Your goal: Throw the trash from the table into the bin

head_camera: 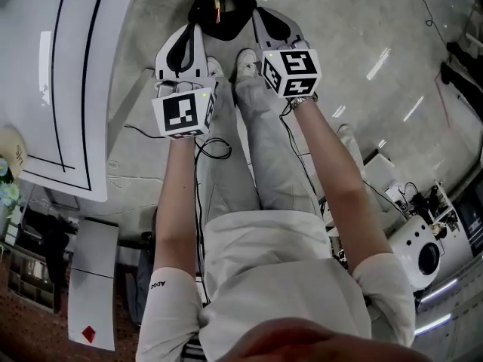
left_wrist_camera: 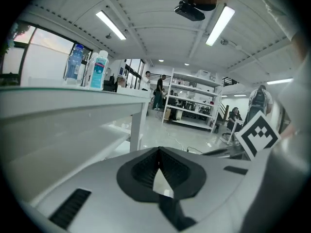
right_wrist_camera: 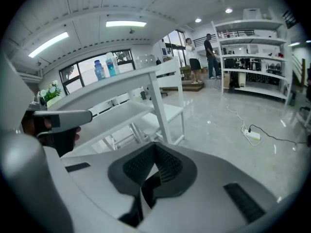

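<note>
Left gripper (head_camera: 187, 40), right gripper (head_camera: 272, 29) near bin (head_camera: 202, 7); all jaws shut, empty. Drop likely done; next I revisit tabletop (head_camera: 68, 66).

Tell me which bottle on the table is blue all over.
The left bottle in the left gripper view; the other bottle beside it is whitish with a teal label.
</note>
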{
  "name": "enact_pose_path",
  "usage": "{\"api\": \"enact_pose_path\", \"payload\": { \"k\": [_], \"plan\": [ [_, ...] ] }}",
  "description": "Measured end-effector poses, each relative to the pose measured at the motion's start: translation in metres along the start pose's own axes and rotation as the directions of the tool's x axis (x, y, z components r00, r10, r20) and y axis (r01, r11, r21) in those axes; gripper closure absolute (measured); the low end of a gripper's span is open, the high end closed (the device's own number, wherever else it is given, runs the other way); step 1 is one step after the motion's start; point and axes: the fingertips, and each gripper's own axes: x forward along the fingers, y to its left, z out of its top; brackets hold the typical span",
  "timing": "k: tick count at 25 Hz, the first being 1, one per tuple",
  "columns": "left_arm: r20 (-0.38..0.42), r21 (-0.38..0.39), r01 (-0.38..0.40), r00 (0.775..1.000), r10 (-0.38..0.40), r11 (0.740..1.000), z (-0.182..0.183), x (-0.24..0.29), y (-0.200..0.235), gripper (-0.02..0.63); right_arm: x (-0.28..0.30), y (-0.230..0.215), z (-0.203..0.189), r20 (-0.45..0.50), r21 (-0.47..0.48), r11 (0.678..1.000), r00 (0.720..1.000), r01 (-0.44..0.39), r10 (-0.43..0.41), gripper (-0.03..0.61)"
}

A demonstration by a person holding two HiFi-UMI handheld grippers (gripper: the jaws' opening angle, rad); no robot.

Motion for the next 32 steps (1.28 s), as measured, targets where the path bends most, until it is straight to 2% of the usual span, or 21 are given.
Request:
{"api": "enact_pose_path", "payload": {
  "k": [8,12,15,18,20,23,27,32],
  "plan": [
    [0.132,0.029,0.013,0.991,-0.016,0.999,0.098,-0.03,-0.023,0.611,-0.065,0.027,0.106,0.148,-0.084,0.996,0.989,-0.014,0.026,0.569],
    [0.184,-0.001,-0.004,0.983,0.004,1.0,0.151,-0.063,-0.034,0.611,-0.109,0.043,0.146,0.203,-0.063,0.998,0.978,-0.031,0.043,0.569],
    [0.194,0.017,-0.016,0.981,0.012,1.0,0.178,-0.088,-0.043,0.611,-0.137,0.057,0.169,0.235,-0.043,0.998,0.97,-0.045,0.054,0.569],
    [0.217,0.017,-0.028,0.976,0.023,0.999,0.2,-0.108,-0.043,0.611,-0.155,0.076,0.195,0.271,-0.078,0.994,0.958,-0.072,0.091,0.569],
    [0.258,0.022,-0.041,0.966,0.034,0.999,0.222,-0.12,-0.045,0.611,-0.168,0.086,0.215,0.295,-0.137,0.986,0.947,-0.092,0.13,0.569],
    [0.341,0.072,-0.048,0.94,0.021,0.996,0.264,-0.139,-0.057,0.611,-0.187,0.094,0.241,0.323,-0.208,0.973,0.931,-0.102,0.167,0.569],
    [0.411,0.123,-0.052,0.912,-0.003,0.991,0.307,-0.166,-0.075,0.611,-0.222,0.098,0.268,0.364,-0.222,0.97,0.915,-0.099,0.177,0.569],
    [0.452,0.117,-0.069,0.892,0.009,0.991,0.329,-0.192,-0.088,0.611,-0.264,0.106,0.298,0.443,-0.242,0.967,0.877,-0.08,0.184,0.569]
  ]
}}
